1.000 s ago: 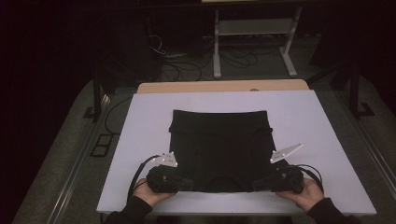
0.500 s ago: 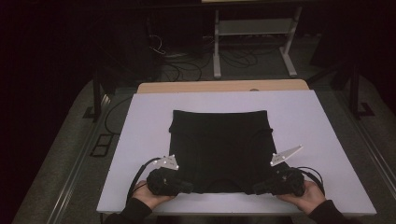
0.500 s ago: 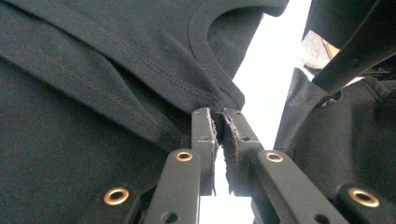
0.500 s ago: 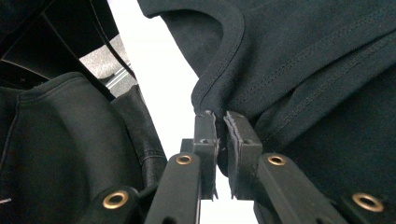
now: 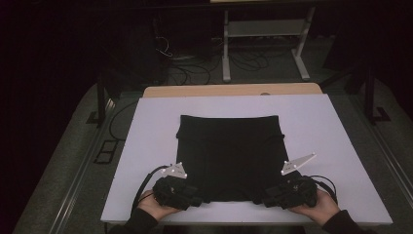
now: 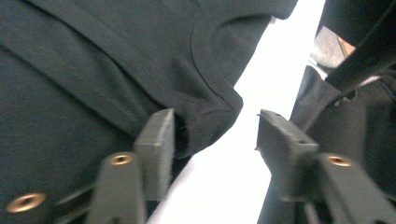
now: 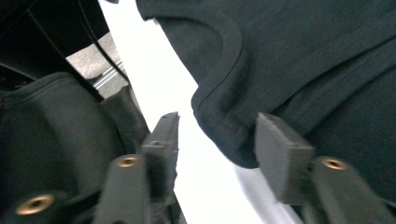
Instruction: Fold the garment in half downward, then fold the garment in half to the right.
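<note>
Lying flat on the white bench (image 5: 146,146), near the middle: folded black cotton garment (image 5: 229,156). Resting at its near left corner, left gripper (image 5: 195,199), jaws just opening, cloth edge loose between them. Mirroring at near right corner, right gripper (image 5: 265,199), likewise just opening, gripping nothing.

Dark sleeves cover both of the person's forearms down to the wrist. The left gripper (image 5: 194,199) and the right gripper (image 5: 265,199) have bulky black bodies, and each carries a pale grey three-cornered plate on top. A black cable loops away from each body. In the gripper views, the black fingers (image 6: 156,149) end in blocky grey pads, with brass-coloured screws set lower down.
</note>
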`<state>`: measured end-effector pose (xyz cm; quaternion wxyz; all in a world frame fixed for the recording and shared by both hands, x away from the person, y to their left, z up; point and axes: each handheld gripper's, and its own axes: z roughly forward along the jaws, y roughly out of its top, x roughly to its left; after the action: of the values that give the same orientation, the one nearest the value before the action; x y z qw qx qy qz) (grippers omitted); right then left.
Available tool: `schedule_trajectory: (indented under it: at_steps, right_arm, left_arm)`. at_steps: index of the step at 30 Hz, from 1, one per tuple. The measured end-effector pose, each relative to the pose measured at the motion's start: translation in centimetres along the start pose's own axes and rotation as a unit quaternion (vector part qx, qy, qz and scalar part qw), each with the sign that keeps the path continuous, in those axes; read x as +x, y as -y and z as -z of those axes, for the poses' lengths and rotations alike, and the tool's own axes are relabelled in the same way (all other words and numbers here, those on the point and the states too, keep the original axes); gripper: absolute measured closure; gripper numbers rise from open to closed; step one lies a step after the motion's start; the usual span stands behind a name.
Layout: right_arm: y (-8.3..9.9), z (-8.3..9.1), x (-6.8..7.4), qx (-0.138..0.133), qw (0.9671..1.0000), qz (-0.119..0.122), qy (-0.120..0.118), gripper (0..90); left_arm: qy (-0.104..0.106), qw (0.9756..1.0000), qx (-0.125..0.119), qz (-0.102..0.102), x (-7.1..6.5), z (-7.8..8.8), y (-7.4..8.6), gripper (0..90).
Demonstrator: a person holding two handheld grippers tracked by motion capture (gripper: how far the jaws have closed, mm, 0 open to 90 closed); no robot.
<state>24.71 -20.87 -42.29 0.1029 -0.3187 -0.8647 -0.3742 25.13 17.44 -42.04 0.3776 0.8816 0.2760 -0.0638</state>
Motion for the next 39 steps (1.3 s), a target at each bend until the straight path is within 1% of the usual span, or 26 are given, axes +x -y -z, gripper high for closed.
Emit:
schedule_trajectory:
  at_steps: [1,3,4,6,8,9,10,12,14,16,19,21,23,26,29,31,32,35,39]
  right_arm:
    - [-0.1,0.1,0.1,-0.006,1.0,0.0,0.004,38.9]
    - [-0.2,0.3,0.1,-0.014,0.9999,-0.003,0.008,30.8]
    - [-0.2,0.4,0.1,-0.019,0.9998,-0.002,0.008,25.7]
    - [-0.5,0.5,0.1,-0.028,0.9995,-0.004,0.013,15.0]
    - [-0.8,0.7,0.0,-0.039,0.999,-0.003,0.023,7.7]
    - [-1.0,0.8,0.0,-0.046,0.9984,0.001,0.031,0.0]
    - [-1.2,0.9,0.0,-0.051,0.9978,0.004,0.041,0.0]
    - [-1.7,1.1,0.0,-0.066,0.9956,0.004,0.065,0.0]
    - [-2.2,1.2,-0.1,-0.072,0.9943,0.005,0.079,0.0]
    - [-2.8,1.2,-0.2,-0.073,0.9935,0.011,0.087,0.0]
    - [-3.5,1.0,-0.2,-0.07,0.9927,0.022,0.097,0.0]
    - [-4.1,0.9,-0.2,-0.071,0.9924,0.028,0.096,0.0]
    - [-4.6,0.9,-0.2,-0.076,0.9914,0.032,0.101,0.0]
    - [-5.3,0.9,-0.3,-0.083,0.9903,0.039,0.105,0.0]
    - [-6.0,1.0,-0.3,-0.089,0.9893,0.043,0.108,0.0]
    - [-6.4,1.0,-0.4,-0.091,0.989,0.046,0.107,0.0]
    - [-6.6,0.9,-0.5,-0.091,0.9888,0.047,0.108,0.0]
    - [-7.2,0.8,-0.7,-0.092,0.9887,0.049,0.108,0.0]
    - [-7.8,0.5,-0.9,-0.096,0.9878,0.054,0.109,0.0]
  left_arm:
    - [-0.002,1.0,-0.004,0.002,0.0,0.1,0.0,41.4]
    - [-0.013,0.9998,-0.014,0.008,0.0,0.6,0.0,37.1]
    - [-0.017,0.9995,-0.025,0.013,-0.1,0.8,0.0,31.9]
    - [-0.028,0.9984,-0.044,0.024,-0.1,1.4,0.0,22.9]
    - [-0.039,0.9971,-0.058,0.03,0.0,1.9,0.0,14.0]
    - [-0.044,0.9964,-0.063,0.036,0.1,2.2,0.0,11.1]
    - [-0.05,0.9958,-0.065,0.04,0.3,2.4,0.1,8.6]
    - [-0.058,0.9944,-0.068,0.056,0.7,2.7,0.3,0.0]
    - [-0.062,0.992,-0.075,0.08,1.4,3.0,0.7,0.0]
    - [-0.07,0.989,-0.081,0.102,2.1,3.2,1.1,0.0]
    - [-0.087,0.9854,-0.085,0.119,2.6,3.5,1.5,0.0]
    - [-0.097,0.9832,-0.086,0.129,2.8,3.5,1.7,0.0]
    - [-0.1,0.9819,-0.083,0.138,3.0,3.5,1.8,0.0]
    - [-0.104,0.9815,-0.072,0.144,3.1,3.3,1.9,0.0]
    - [-0.102,0.9817,-0.063,0.148,3.2,3.1,2.0,0.0]
    - [-0.104,0.9812,-0.062,0.15,3.2,3.1,2.0,0.0]
    - [-0.107,0.9804,-0.063,0.153,3.2,3.1,2.0,0.0]
    - [-0.109,0.98,-0.06,0.156,3.3,3.0,2.1,0.0]
    - [-0.115,0.978,-0.057,0.165,3.5,2.9,2.3,0.0]
